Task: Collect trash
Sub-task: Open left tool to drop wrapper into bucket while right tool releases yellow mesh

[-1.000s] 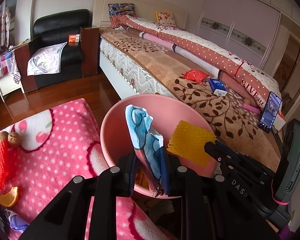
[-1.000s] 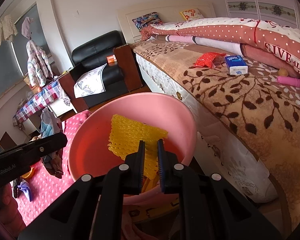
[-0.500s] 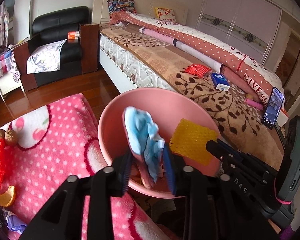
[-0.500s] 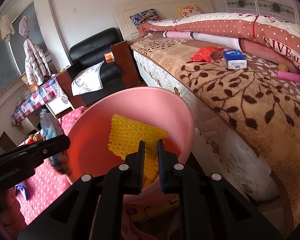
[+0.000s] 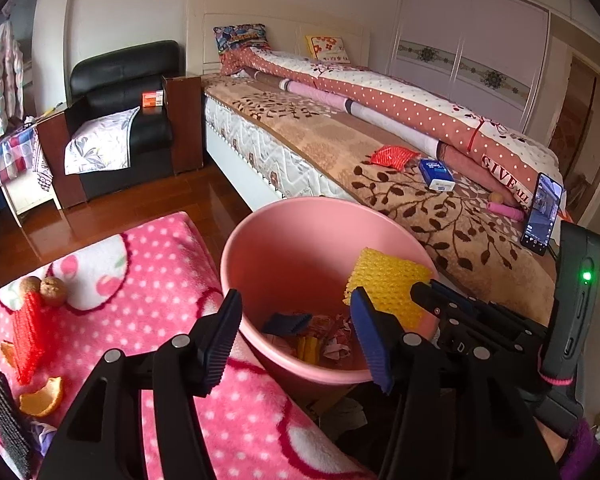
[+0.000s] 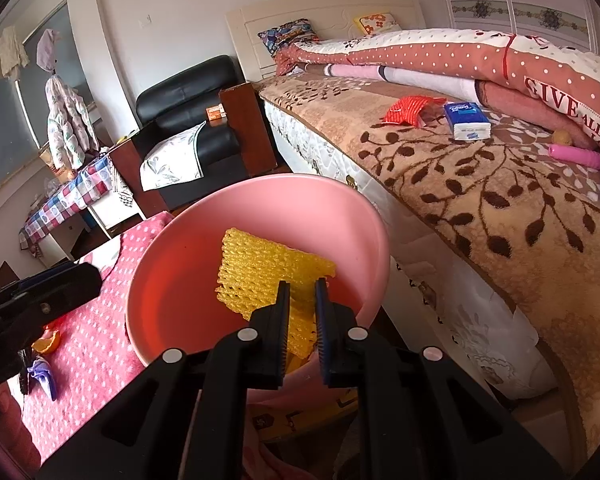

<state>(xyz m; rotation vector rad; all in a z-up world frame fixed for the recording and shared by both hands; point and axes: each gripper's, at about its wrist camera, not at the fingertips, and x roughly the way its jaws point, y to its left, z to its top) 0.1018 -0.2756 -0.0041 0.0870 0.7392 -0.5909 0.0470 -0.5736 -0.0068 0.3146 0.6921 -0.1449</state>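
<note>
Now the left gripper (image 5: pixel 296 330) is opening wide over the pink bin (image 5: pixel 300 216) — nothing between its jaws, scraps lying at the bottom. Right gripper (image 6: pixel 302 312) clamps the yellow foam net (image 6: pixel 260 268) above the bin.

Left hand-held gripper (image 5: pixel 296 332) angled downward, jaws opening wide with nothing between them, right hand-held gripper (image 6: pixel 302 300) angled downward, jaws nearly closed on a yellow foam net (image 6: pixel 268 268)
</note>
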